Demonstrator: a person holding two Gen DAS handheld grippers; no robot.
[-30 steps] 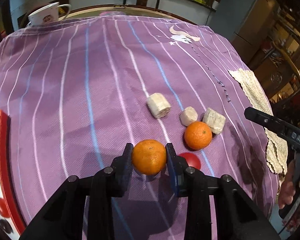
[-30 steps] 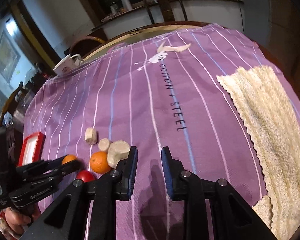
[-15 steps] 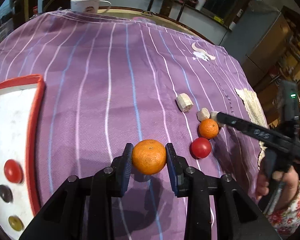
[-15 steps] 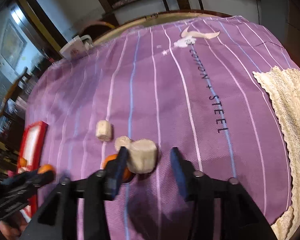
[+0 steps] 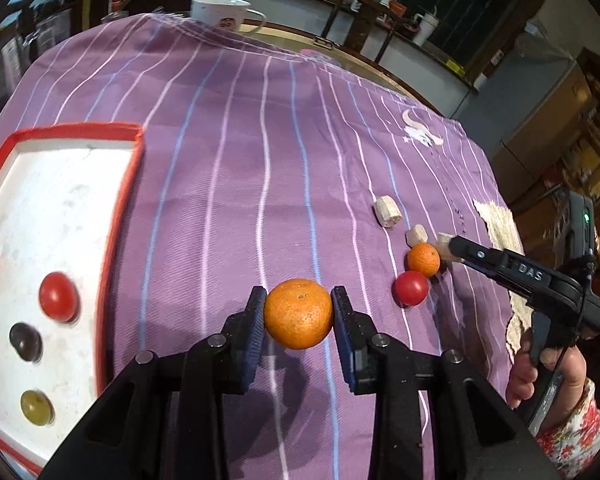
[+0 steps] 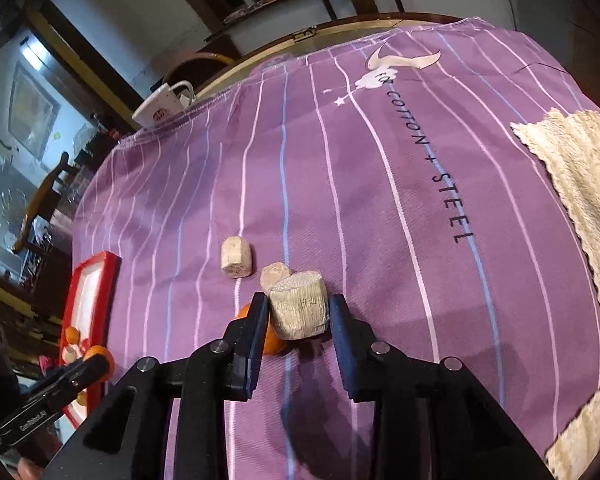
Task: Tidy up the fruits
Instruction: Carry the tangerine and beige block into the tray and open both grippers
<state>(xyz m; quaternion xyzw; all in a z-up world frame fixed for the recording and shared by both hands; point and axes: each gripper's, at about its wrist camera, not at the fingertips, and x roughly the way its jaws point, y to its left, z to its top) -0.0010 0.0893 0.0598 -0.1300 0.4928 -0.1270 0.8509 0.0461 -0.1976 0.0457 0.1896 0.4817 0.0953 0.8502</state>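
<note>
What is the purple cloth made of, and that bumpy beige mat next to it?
The purple cloth looks like woven cotton: matte, fine twill lines, soft creases, and "COTTON + STEEL" printed on it. The beige mat looks like fuzzy terry or knitted yarn, with a nubby pile and scalloped edge; the exact fibre isn't clear.

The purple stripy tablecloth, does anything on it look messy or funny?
Nothing is spilled or broken. The purple striped tablecloth does ripple along its far edge by the white mug, and the frayed cream towel lies crooked at its side. Loose fruit, like the small red tomato, sits outside the red-rimmed white tray.
</note>
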